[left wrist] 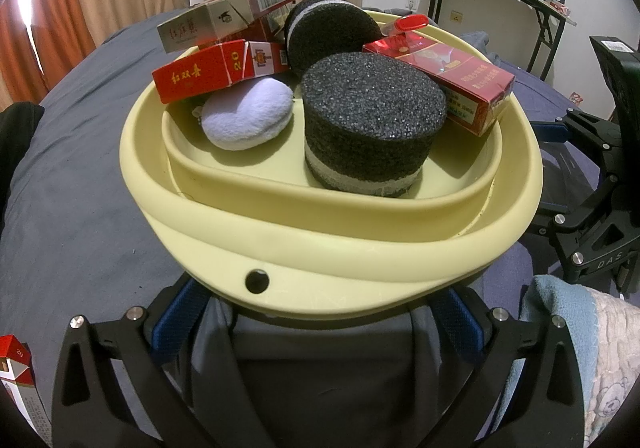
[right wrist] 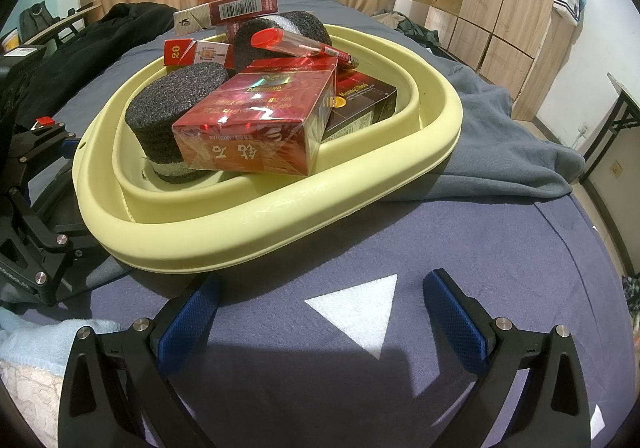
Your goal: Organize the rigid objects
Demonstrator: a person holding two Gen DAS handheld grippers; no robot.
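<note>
A yellow basin (left wrist: 332,232) (piled with cigarette boxes (left wrist: 440,83) and foam blocks (left wrist: 372,119)) filled mid-frame, gathering them; left gripper (left wrist: 320,312) fingers spread under its rim, right gripper (right wrist: 320,308) fingers apart, empty.

Left black two-finger gripper with blue textured pads (left wrist: 320,304) spread wide, both fingers tucked under something sitting right in front of the camera, tips hidden, can't tell if actually touching. Right black gripper with the same blue pads (right wrist: 320,288) also wide apart, nothing between the fingers, hovering low and level.
</note>
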